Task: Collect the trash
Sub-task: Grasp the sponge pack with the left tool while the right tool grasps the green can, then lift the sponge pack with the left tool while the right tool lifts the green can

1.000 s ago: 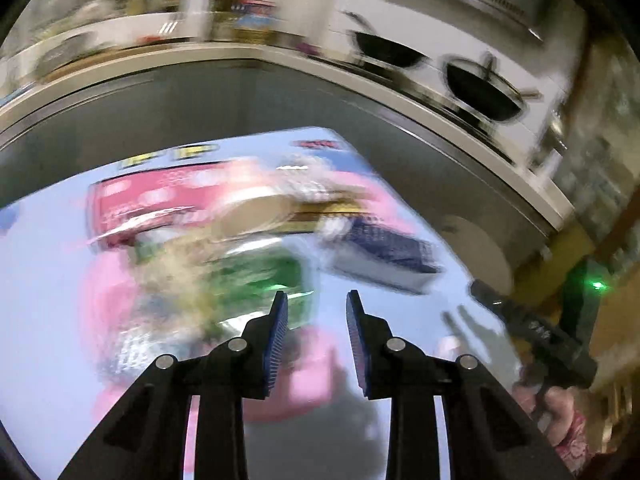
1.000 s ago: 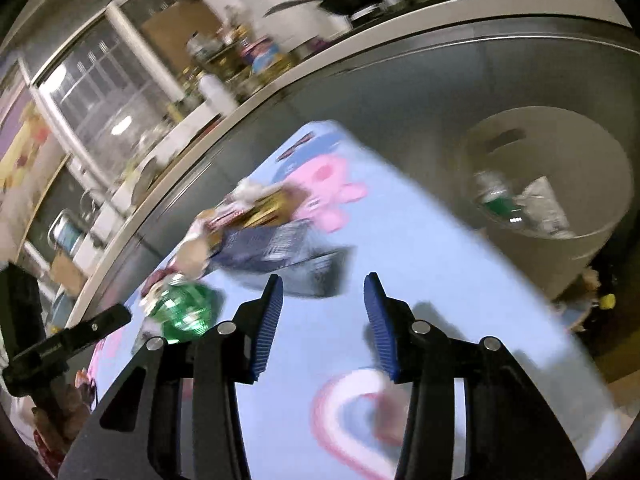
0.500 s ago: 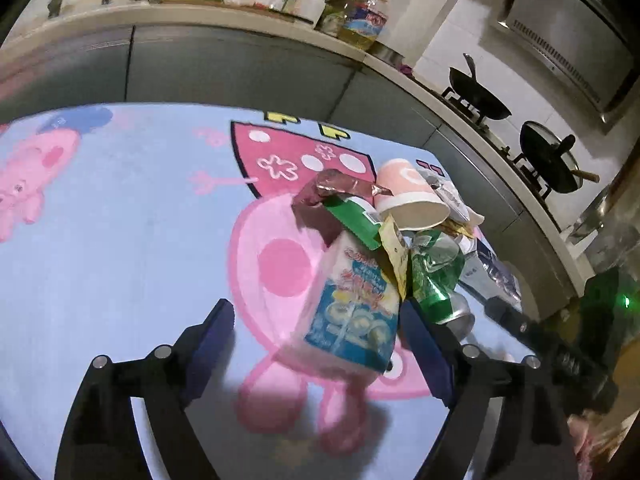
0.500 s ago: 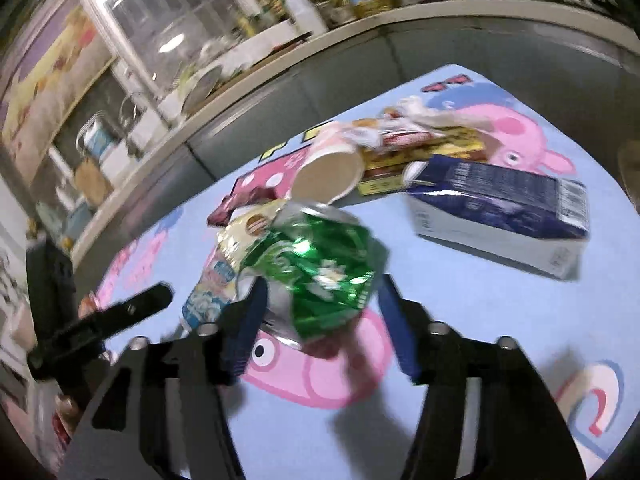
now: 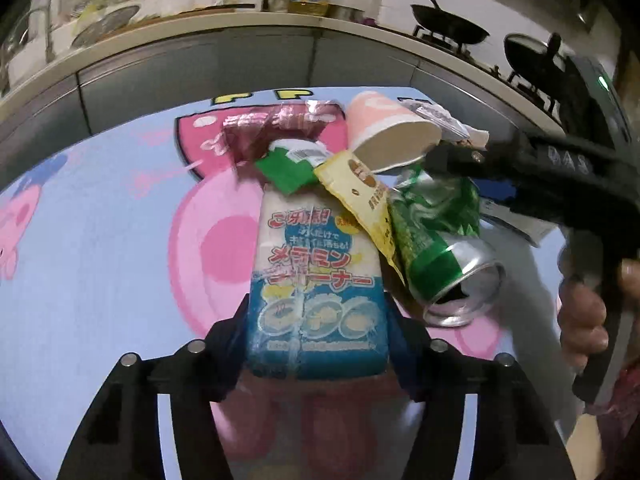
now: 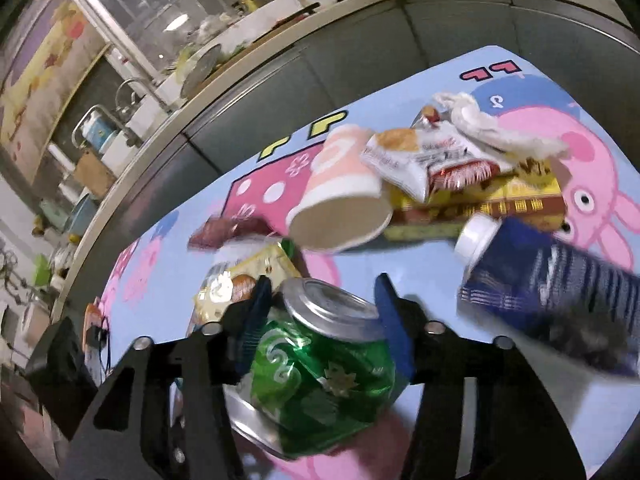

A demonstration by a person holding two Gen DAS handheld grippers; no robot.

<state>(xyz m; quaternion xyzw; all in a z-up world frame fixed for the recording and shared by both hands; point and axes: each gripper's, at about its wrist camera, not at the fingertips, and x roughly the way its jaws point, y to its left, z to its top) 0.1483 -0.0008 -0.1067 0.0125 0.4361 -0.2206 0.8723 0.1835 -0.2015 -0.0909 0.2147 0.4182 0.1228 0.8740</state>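
Trash lies heaped on a light blue cartoon mat (image 5: pixel 100 240). My left gripper (image 5: pixel 318 320) is closing its jaws on a blue-and-white sponge packet (image 5: pixel 316 280), and both pads touch the packet's sides. My right gripper (image 6: pixel 324 304) is closing on a crushed green can (image 6: pixel 320 372), which fills the gap between its pads. The left wrist view shows that can (image 5: pixel 440 236) too, with the right gripper (image 5: pixel 460 160) reaching in from the right. A pink paper cup (image 6: pixel 340 200) lies on its side just beyond the can.
A navy carton (image 6: pixel 560 296), snack wrappers (image 6: pixel 432 160), a yellow-red box (image 6: pixel 500 204) and a white tissue (image 6: pixel 492 128) lie at the right. A yellow wrapper (image 5: pixel 360 196) and a green one (image 5: pixel 292 164) overlap the packet. Grey cabinets (image 5: pixel 240 64) stand behind.
A second ago both grippers hung with nothing in them. Both then came over the heap with wide jaws, and the jaws have narrowed onto the packet and the can.
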